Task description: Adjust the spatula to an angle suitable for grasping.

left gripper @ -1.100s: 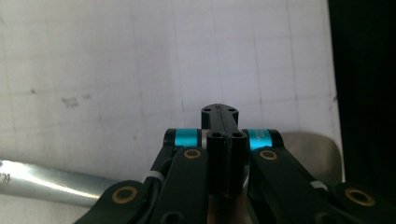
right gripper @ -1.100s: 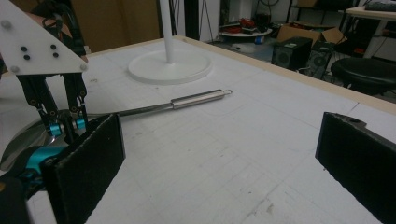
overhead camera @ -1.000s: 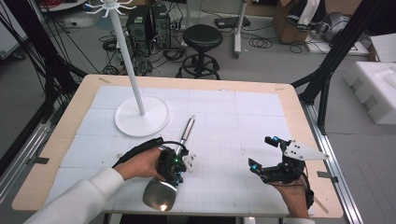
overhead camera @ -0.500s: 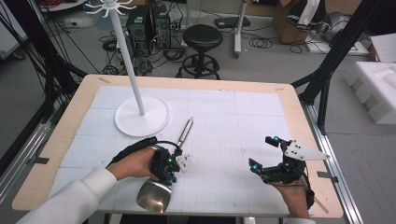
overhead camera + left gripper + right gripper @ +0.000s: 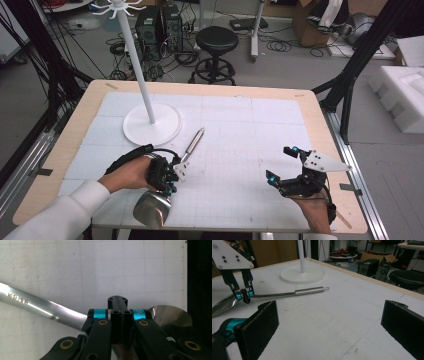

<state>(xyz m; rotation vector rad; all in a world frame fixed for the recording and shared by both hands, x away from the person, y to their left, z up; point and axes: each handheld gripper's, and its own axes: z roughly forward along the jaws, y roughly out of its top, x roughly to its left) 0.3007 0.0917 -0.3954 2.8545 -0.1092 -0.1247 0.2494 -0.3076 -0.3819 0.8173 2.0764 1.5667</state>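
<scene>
A long metal spoon lies on the white mat, its handle (image 5: 192,143) pointing toward the stand and its shiny bowl (image 5: 150,210) at the table's front edge. My left gripper (image 5: 169,184) is shut on the spoon's neck just above the bowl. The left gripper view has the closed jaws over the neck (image 5: 117,305), the handle (image 5: 45,308) running left and the bowl (image 5: 172,320) at right. My right gripper (image 5: 281,163) stands open over the mat at the front right, nothing between its fingers. The right gripper view looks across at the spoon (image 5: 309,291) and the left gripper (image 5: 244,297).
A white stand with a round base (image 5: 152,125) and a tall pole (image 5: 135,55) rises at the back left of the mat. The wooden table edge (image 5: 320,125) borders the mat. A black stool (image 5: 216,40) stands beyond the table.
The left gripper has drawn the spoon a little to the left and toward the front edge, with the bowl swinging left. The right gripper has stayed put.
</scene>
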